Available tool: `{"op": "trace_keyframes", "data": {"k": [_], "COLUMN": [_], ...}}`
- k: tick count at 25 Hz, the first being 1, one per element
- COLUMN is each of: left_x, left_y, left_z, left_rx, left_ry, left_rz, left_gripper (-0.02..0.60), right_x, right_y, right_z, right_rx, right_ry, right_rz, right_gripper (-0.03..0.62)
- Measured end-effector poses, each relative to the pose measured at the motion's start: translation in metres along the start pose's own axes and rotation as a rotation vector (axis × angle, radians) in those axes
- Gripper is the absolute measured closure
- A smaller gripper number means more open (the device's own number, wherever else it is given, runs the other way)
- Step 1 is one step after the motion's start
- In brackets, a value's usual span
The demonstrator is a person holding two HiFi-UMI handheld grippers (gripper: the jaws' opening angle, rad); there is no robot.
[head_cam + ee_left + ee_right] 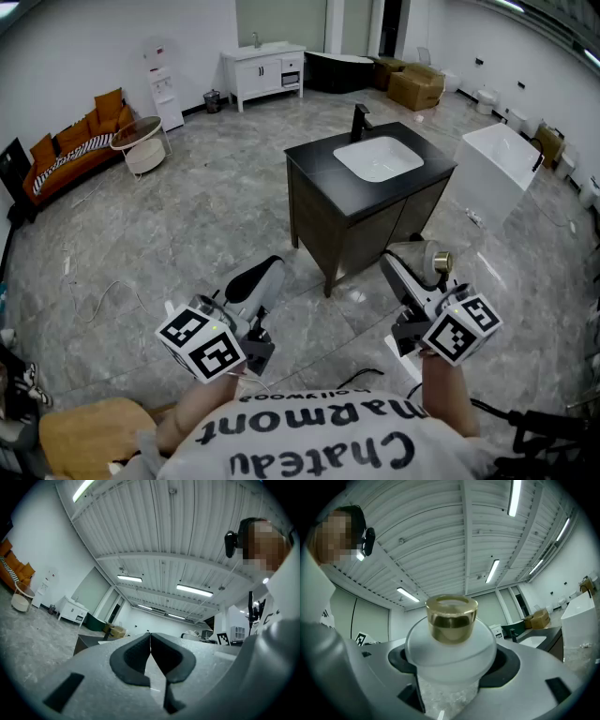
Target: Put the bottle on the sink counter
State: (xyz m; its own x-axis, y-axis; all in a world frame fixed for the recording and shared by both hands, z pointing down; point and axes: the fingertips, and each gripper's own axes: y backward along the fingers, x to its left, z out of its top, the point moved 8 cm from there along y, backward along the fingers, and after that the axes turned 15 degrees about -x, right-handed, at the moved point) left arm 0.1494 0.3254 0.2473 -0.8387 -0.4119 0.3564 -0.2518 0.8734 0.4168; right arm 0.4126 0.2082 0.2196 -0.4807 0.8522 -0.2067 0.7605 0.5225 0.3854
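Right gripper view shows me the bottle (450, 653), frosted white with a gold cap (451, 617). It sits cap up between that gripper's jaws, which stand wide and clamp its round body on both sides. From the head view, my right gripper (412, 264) carries the bottle in the air above the grey floor (187, 216). It is short of the dark sink counter (323, 164), off its near right corner. My right hand (439, 373) reaches out ahead of my chest, with the gripper close to level and tipped slightly upward. My left gripper (265, 275) is held alongside, well apart from the right one. It is also nearly level and aimed toward the counter, and its jaws are pressed together with nothing between them.
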Motion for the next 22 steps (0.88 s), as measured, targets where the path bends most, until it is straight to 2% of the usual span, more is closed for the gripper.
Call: {"op": "trace_keyframes", "data": {"k": [6,14,22], "left_x": [0.005,0.037,0.075], "left_y": [0.024,0.074,0.076], "left_z": [0.011,0.034,0.034], "left_rx": [0.000,0.011,0.034], "left_ry": [0.000,0.010,-0.009], "left_rz": [-0.008,-0.003,-0.006], "left_gripper": [0.566,0.566,0.566], "right_x": [0.026,0.073,0.065], "right_y": [0.001,-0.007,-0.046], "right_z": [-0.007,-0.037,-0.069], "right_rx": [-0.009,-0.011,0.046], "right_ry": [0.000,-0.051,-0.057], "right_rz": [-0.001,-0.050,-0.063], "right_gripper": [0.252,0.252,0.252]}}
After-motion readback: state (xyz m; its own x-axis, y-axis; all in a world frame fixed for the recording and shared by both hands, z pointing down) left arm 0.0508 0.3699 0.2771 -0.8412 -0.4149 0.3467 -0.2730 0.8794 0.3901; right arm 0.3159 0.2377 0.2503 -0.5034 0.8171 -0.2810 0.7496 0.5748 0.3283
